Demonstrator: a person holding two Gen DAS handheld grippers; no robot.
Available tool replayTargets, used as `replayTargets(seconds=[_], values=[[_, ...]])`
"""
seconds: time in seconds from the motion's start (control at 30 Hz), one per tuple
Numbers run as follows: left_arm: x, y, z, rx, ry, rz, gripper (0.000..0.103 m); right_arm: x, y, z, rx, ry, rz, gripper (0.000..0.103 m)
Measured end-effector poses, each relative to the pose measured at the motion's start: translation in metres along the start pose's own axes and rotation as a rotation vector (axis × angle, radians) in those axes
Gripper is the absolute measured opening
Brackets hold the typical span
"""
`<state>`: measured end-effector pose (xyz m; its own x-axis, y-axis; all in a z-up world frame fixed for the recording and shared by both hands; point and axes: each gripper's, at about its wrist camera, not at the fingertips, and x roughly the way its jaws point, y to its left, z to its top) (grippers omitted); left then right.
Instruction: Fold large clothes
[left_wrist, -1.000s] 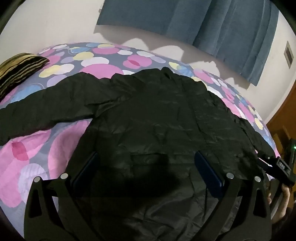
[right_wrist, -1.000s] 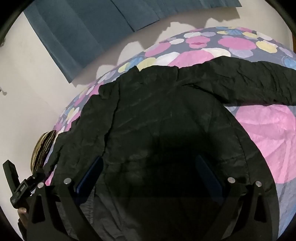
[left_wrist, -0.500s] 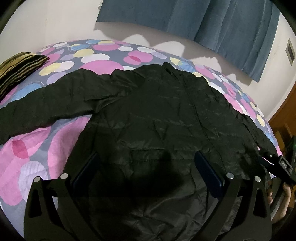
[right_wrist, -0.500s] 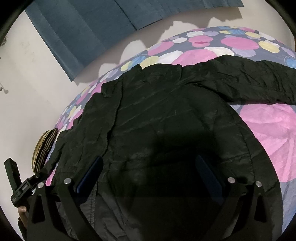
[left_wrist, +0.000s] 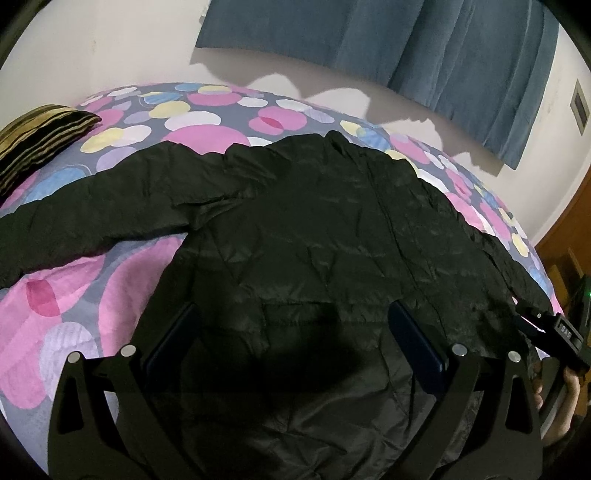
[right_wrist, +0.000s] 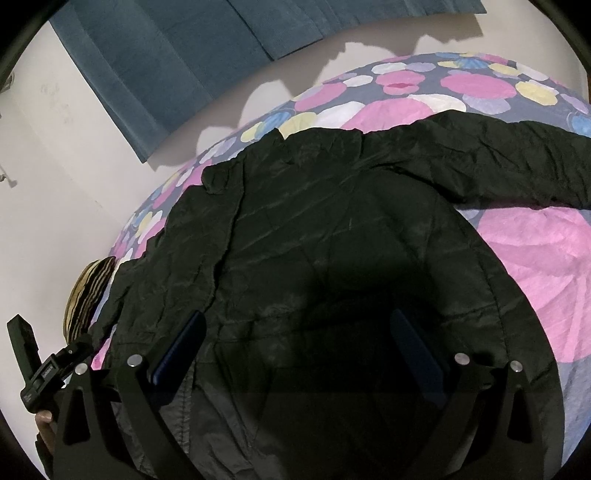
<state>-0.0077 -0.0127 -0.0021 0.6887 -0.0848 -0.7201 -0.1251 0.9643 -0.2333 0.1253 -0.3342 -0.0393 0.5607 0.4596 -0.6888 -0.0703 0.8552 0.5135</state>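
Black quilted jacket (left_wrist: 314, 240) flat on the bed (left_wrist: 85, 291), both hand-held grippers (left_wrist: 291, 339) (right_wrist: 295, 343) released above its hem — pinch corners evenly, fold smoothly toward collar.

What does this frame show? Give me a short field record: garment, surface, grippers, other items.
garment: black jacket, spread flat, sleeves out to both sides
surface: bed with dotted bedsheet
left gripper: open, above the jacket's lower part, holding nothing
right gripper: open, above the jacket, holding nothing
other items: striped pillow; blue curtain on the wall
fold progress: none visible
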Motion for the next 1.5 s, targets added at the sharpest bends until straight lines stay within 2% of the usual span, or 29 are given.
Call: replayTargets(seconds=[0.17,0.33,0.43,0.5,0.57,0.67,0.9,1.03,1.23,1.27,1.3,1.33,1.4,1.47,1.5], values=[[0.002,0.002,0.0,-0.01,0.004,0.012,0.101,-0.001,0.001,0.001,-0.01,-0.001,-0.014,0.099],[0.01,0.01,0.003,-0.051,0.037,-0.042,0.101,-0.007,0.0,0.005,-0.006,-0.02,-0.03,0.099],[0.009,0.013,0.004,-0.054,0.025,-0.051,0.101,-0.014,-0.006,0.009,0.006,-0.03,-0.089,0.099],[0.009,0.013,0.004,-0.05,0.016,-0.046,0.101,-0.019,-0.015,0.015,0.017,-0.035,-0.095,0.099],[0.009,0.015,0.003,-0.054,0.009,-0.045,0.101,-0.026,-0.033,0.023,0.054,-0.044,-0.089,0.099],[0.009,0.019,0.002,-0.065,-0.007,-0.048,0.101,-0.044,-0.074,0.035,0.141,-0.086,-0.134,0.099],[0.01,0.024,0.006,-0.073,-0.042,-0.049,0.101,-0.086,-0.207,0.038,0.467,-0.204,-0.265,0.099],[0.017,0.029,0.006,-0.086,-0.033,-0.021,0.101,-0.101,-0.271,0.033,0.664,-0.283,-0.24,0.098],[0.026,0.036,0.002,-0.117,-0.017,0.0,0.101,-0.11,-0.306,0.049,0.73,-0.408,-0.248,0.097],[0.027,0.036,0.002,-0.119,-0.017,0.001,0.101,-0.11,-0.313,0.051,0.749,-0.425,-0.244,0.095],[0.028,0.037,0.002,-0.12,-0.017,0.004,0.101,-0.109,-0.318,0.051,0.768,-0.442,-0.243,0.084],[0.028,0.036,0.002,-0.119,-0.017,0.006,0.101,-0.111,-0.323,0.051,0.784,-0.457,-0.262,0.066],[0.029,0.036,0.003,-0.114,-0.012,0.009,0.101,-0.109,-0.332,0.052,0.819,-0.446,-0.306,0.048],[0.029,0.036,0.003,-0.111,-0.01,0.011,0.101,-0.106,-0.337,0.056,0.829,-0.451,-0.3,0.042],[0.029,0.037,0.004,-0.11,-0.011,0.012,0.101,-0.107,-0.337,0.058,0.82,-0.447,-0.309,0.034]])
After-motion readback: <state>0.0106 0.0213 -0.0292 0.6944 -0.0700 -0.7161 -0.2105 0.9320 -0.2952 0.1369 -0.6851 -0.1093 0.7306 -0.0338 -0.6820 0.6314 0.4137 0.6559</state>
